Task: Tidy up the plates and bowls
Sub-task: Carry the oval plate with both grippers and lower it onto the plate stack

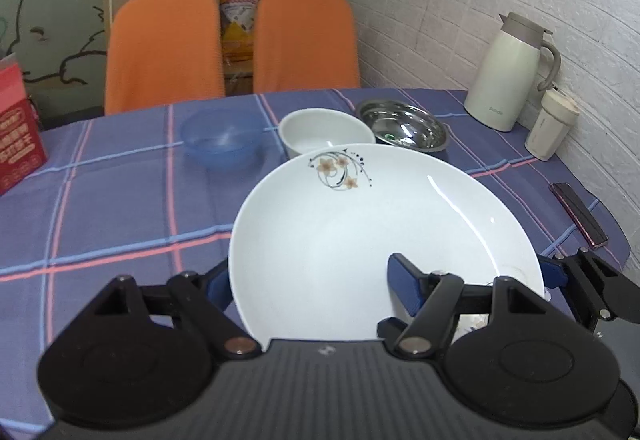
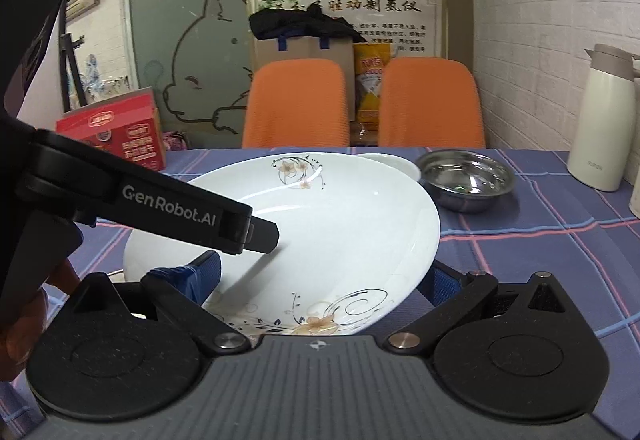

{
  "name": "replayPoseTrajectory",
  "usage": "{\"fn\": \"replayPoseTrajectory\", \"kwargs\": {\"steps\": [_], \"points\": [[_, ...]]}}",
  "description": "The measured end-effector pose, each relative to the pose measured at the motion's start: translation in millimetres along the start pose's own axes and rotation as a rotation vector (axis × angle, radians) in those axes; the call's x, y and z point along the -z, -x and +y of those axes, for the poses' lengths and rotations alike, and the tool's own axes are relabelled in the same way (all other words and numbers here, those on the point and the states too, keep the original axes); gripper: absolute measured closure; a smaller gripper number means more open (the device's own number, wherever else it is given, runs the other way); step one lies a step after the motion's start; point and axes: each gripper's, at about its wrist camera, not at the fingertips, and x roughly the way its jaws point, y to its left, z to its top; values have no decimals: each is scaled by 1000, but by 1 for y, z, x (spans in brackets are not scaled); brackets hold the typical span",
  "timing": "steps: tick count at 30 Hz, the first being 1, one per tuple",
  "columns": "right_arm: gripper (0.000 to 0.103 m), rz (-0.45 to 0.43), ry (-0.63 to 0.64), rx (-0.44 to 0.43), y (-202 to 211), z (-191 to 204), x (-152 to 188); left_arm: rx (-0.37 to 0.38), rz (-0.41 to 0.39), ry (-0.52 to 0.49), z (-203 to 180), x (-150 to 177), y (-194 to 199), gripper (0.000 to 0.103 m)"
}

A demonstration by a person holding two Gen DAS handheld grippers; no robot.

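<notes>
- White plate [image 1: 360, 236] with a flower print fills both wrist views, lifted and tilted over the plaid worktop [image 1: 100, 208].
- Left gripper [image 1: 308, 284]: fingers spread wide, one blue pad [image 1: 404, 280] lying on the plate's face, the other at its left rim. I can't tell whether they actually bear on it.
- Right gripper [image 2: 320, 280]: fingers also apart, straddling the near edge of what I read as a second flowered plate [image 2: 320, 316] under the first. Real grip or not, I can't tell.
- Judgement: I'm mid-stack, setting one plate on the other. Not settled flat yet.
- Still loose behind: blue plastic bowl [image 1: 220, 138], white bowl [image 1: 326, 130], steel bowl [image 1: 404, 124], standing apart in a row.
- So, as I read it, plates nearly done, bowls untouched; roughly the first half.
- Phone [image 1: 580, 214] sits near the worktop's right edge, so I'd keep swings clear.
</notes>
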Motion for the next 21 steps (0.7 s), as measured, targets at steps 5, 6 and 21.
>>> {"fn": "replayPoseTrajectory", "kwargs": {"steps": [5,6,21], "points": [[12,15,29,-100,2,45,10,-93,-26,37,35,36,43,32],[12,26,34,-118,2,53,14,-109,-26,52,42,45,50,32],[12,136,86,-144,7,99,50,-122,14,171,82,114,65,32]]}}
